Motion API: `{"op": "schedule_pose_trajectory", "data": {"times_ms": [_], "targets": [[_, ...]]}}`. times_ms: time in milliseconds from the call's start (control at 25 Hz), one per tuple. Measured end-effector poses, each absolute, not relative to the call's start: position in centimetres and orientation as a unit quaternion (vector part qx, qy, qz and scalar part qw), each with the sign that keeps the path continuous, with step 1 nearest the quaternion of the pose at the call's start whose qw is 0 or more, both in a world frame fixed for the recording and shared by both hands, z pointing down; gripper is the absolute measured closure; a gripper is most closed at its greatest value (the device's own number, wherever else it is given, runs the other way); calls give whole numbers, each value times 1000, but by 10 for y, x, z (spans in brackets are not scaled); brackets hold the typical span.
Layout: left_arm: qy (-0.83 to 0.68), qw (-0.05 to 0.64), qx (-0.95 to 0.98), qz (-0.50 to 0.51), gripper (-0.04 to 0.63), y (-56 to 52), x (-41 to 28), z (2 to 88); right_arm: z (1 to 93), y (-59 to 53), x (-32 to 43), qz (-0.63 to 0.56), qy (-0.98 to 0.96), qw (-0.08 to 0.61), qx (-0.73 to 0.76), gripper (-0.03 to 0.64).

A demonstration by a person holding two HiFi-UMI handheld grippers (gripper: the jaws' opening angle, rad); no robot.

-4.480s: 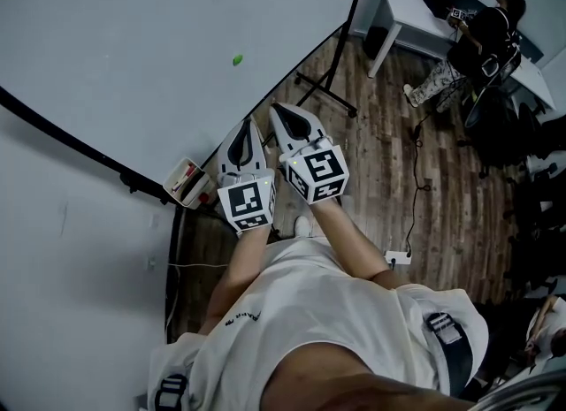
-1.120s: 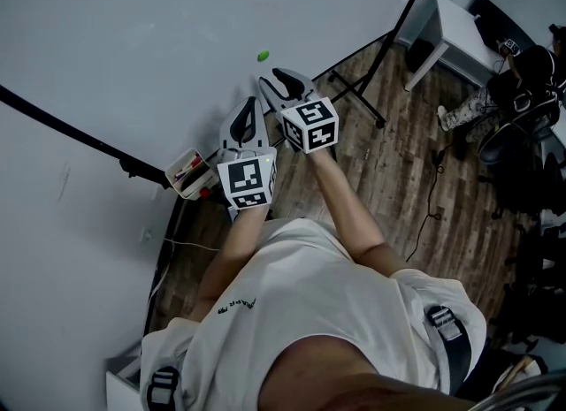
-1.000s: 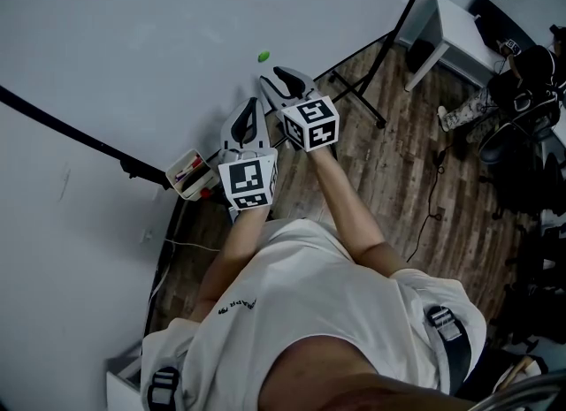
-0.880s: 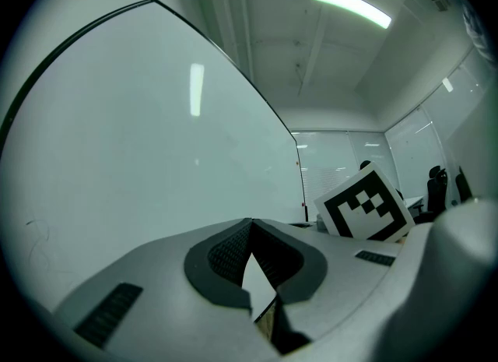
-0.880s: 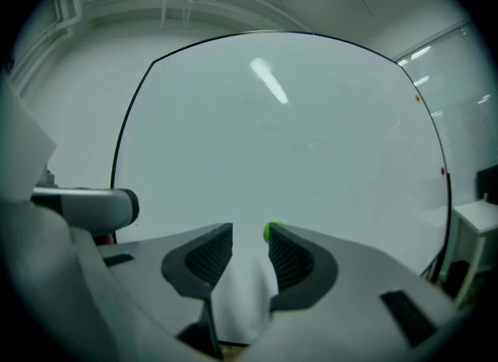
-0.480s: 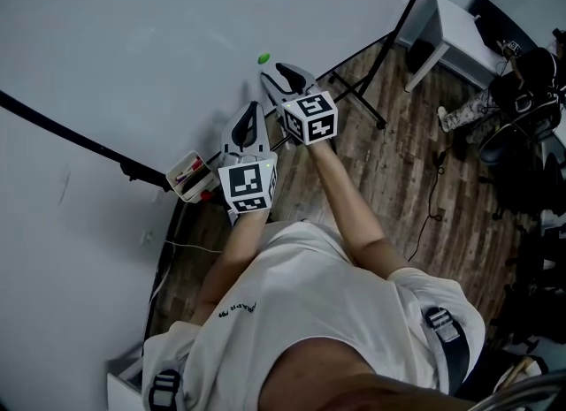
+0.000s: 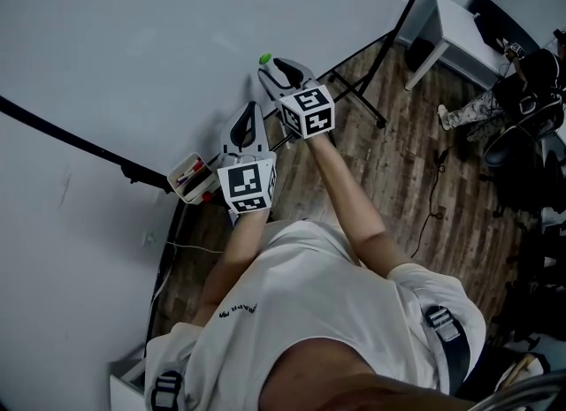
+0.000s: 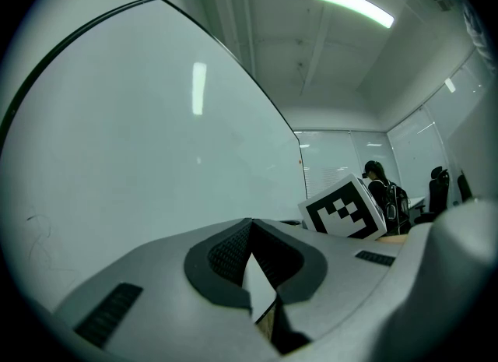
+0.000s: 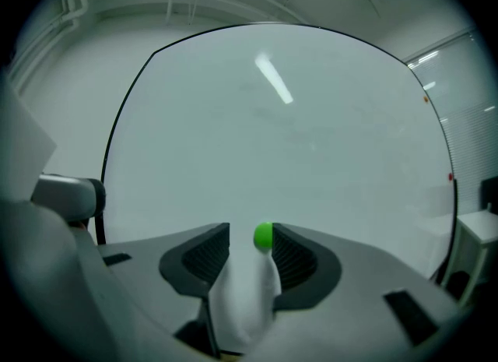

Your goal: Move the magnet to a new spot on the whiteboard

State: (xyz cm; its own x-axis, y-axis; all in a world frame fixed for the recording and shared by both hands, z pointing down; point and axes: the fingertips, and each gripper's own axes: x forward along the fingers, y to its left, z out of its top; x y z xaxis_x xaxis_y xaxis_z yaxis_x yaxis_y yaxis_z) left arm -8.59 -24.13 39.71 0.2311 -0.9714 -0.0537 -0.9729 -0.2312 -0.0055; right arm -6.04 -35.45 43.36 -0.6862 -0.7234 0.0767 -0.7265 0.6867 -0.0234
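My right gripper points level at the whiteboard, and its jaws have just been opening; they now stand wide apart. The green magnet sits on the board between my two fingers, out at their tips. It is not centred. It lies close against the inner pad of the finger on the right of the right gripper view, and I cannot tell whether it touches that pad. A clear strip of white board separates it from the other finger, so nothing is pinched. In the head view the magnet shows as a small green dot just past the tips, on the board's lower part.

My left gripper is held level too, below and beside the right one and short of the board. Its fingers are drawn together, the dark pads meeting at the tips, with nothing between them. The magnet is well away from these fingers, off toward the right gripper's marker cube, which shows just beyond them in the left gripper view.
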Motion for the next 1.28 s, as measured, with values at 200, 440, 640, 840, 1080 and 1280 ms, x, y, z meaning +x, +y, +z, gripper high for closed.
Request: {"op": "schedule_pose_trajectory", "data": {"times_ms": [200, 440, 640, 840, 1080, 1280], "targets": [[621, 18, -783, 21, 592, -241, -89, 399, 436, -359, -64, 28, -918, 32, 395, 451], [622, 18, -782, 18, 592, -241, -91, 400, 439, -368, -64, 32, -917, 37, 397, 449], [624, 19, -781, 17, 592, -242, -92, 401, 445, -372, -67, 36, -919, 44, 389, 446], [623, 20, -782, 14, 592, -242, -91, 401, 447, -375, -65, 33, -918, 46, 392, 445], [623, 20, -782, 12, 592, -245, -93, 402, 449, -382, -64, 39, -918, 45, 393, 446], [626, 19, -780, 12, 592, -247, -95, 403, 450, -385, -65, 38, -917, 41, 395, 447]]}}
